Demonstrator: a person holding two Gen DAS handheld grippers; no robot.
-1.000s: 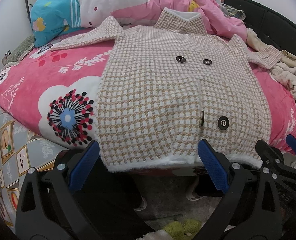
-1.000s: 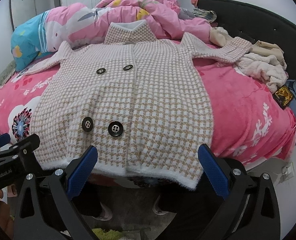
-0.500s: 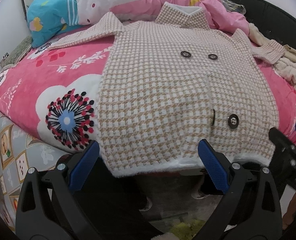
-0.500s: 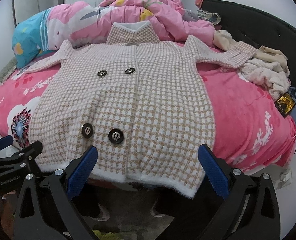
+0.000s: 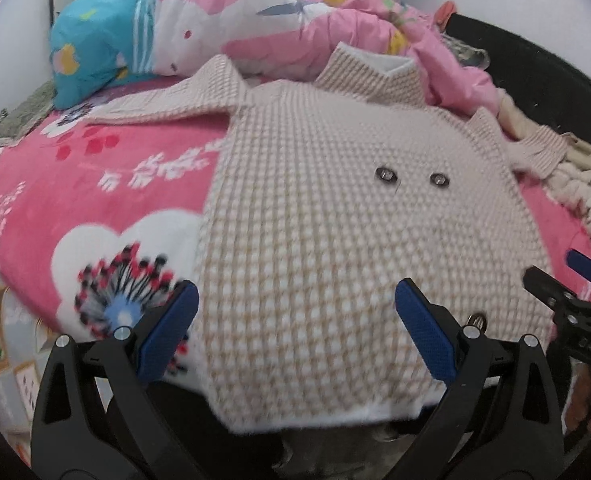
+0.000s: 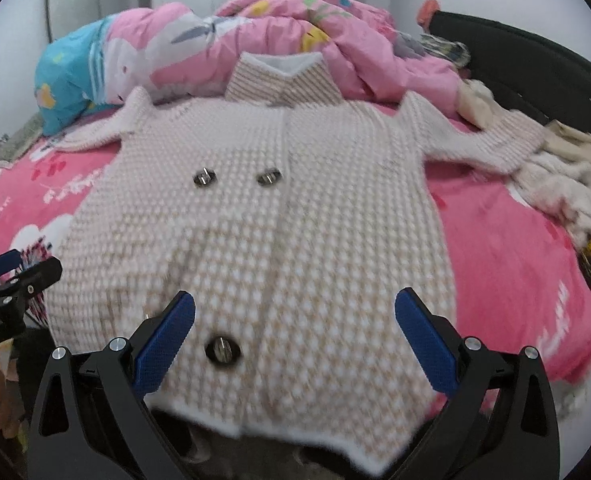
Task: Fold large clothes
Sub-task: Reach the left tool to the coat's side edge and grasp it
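Observation:
A beige-and-white checked coat [image 5: 335, 216] [image 6: 279, 220] with dark buttons lies flat, front up, on the pink floral bedspread [image 5: 95, 184], sleeves spread to both sides, collar toward the far end. Its white hem hangs over the near bed edge. My left gripper [image 5: 295, 320] hovers open over the coat's lower left part, nothing between its blue pads. My right gripper [image 6: 295, 320] hovers open over the lower right front, just past a lower button [image 6: 222, 350]. Each gripper shows at the edge of the other's view.
A bunched pink quilt [image 5: 295, 28] and a blue pillow [image 5: 95, 48] lie behind the collar. Cream clothes [image 6: 563, 184] are piled by the right sleeve, next to a black headboard [image 6: 535, 52]. A white wall stands behind. Floor lies below the hem.
Both grippers have moved forward over the coat's hem, so the coat fills more of each view. They stay open. The coat has not shifted.

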